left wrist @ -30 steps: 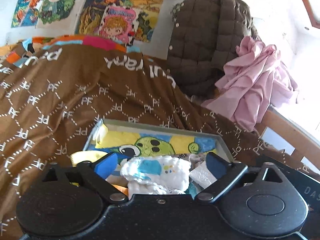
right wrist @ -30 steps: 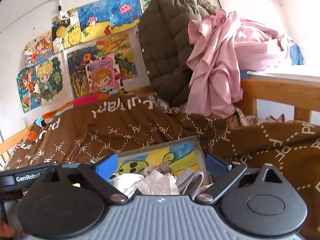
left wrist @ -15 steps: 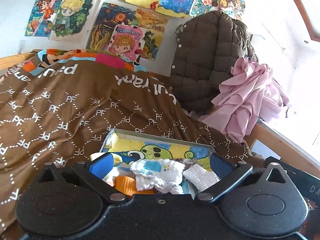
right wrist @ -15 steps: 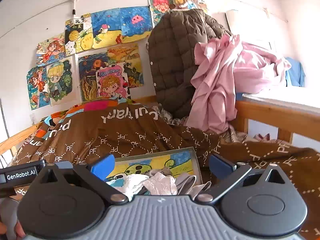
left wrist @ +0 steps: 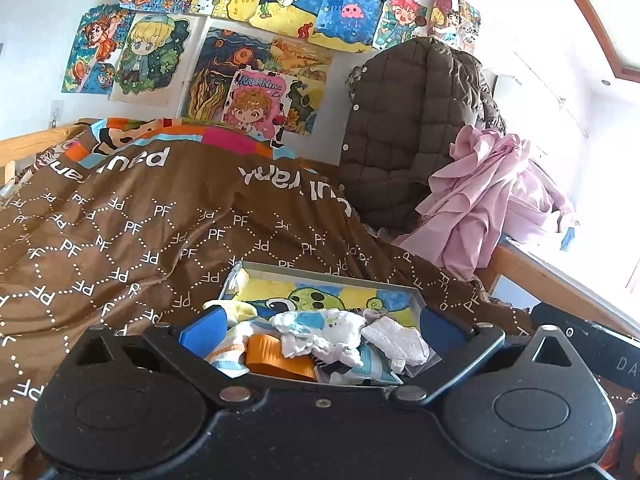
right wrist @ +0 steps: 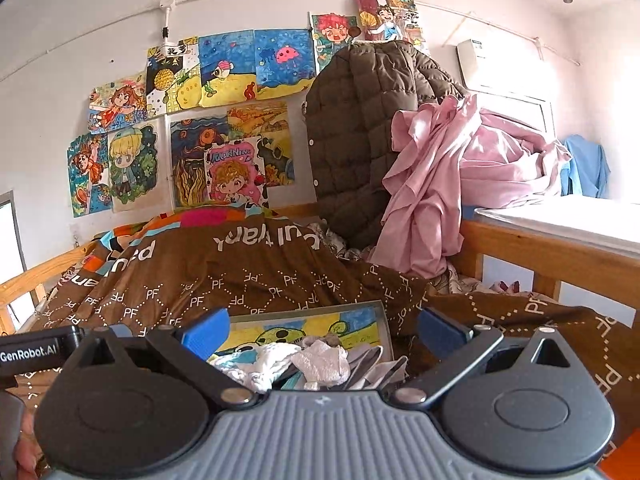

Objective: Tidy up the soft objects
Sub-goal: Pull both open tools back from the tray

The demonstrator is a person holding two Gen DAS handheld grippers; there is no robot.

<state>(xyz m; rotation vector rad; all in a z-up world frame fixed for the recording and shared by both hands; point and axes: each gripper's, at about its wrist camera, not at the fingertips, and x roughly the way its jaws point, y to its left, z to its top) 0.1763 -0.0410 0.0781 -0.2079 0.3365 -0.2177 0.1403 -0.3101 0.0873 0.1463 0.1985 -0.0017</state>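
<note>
Both tongs, the left gripper (left wrist: 320, 326) and the right gripper (right wrist: 322, 330), are wide open and hold nothing. They hang over the tray (left wrist: 332, 278) on the brown blanket (left wrist: 132, 236), maybe to pick a sock from the pile of small cloths (left wrist: 324, 336).

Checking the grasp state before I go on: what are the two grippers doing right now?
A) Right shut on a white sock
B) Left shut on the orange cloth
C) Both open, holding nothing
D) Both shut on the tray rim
C: the left gripper and the right gripper both stand wide open above the pile of small clothes, clamping nothing.
</note>
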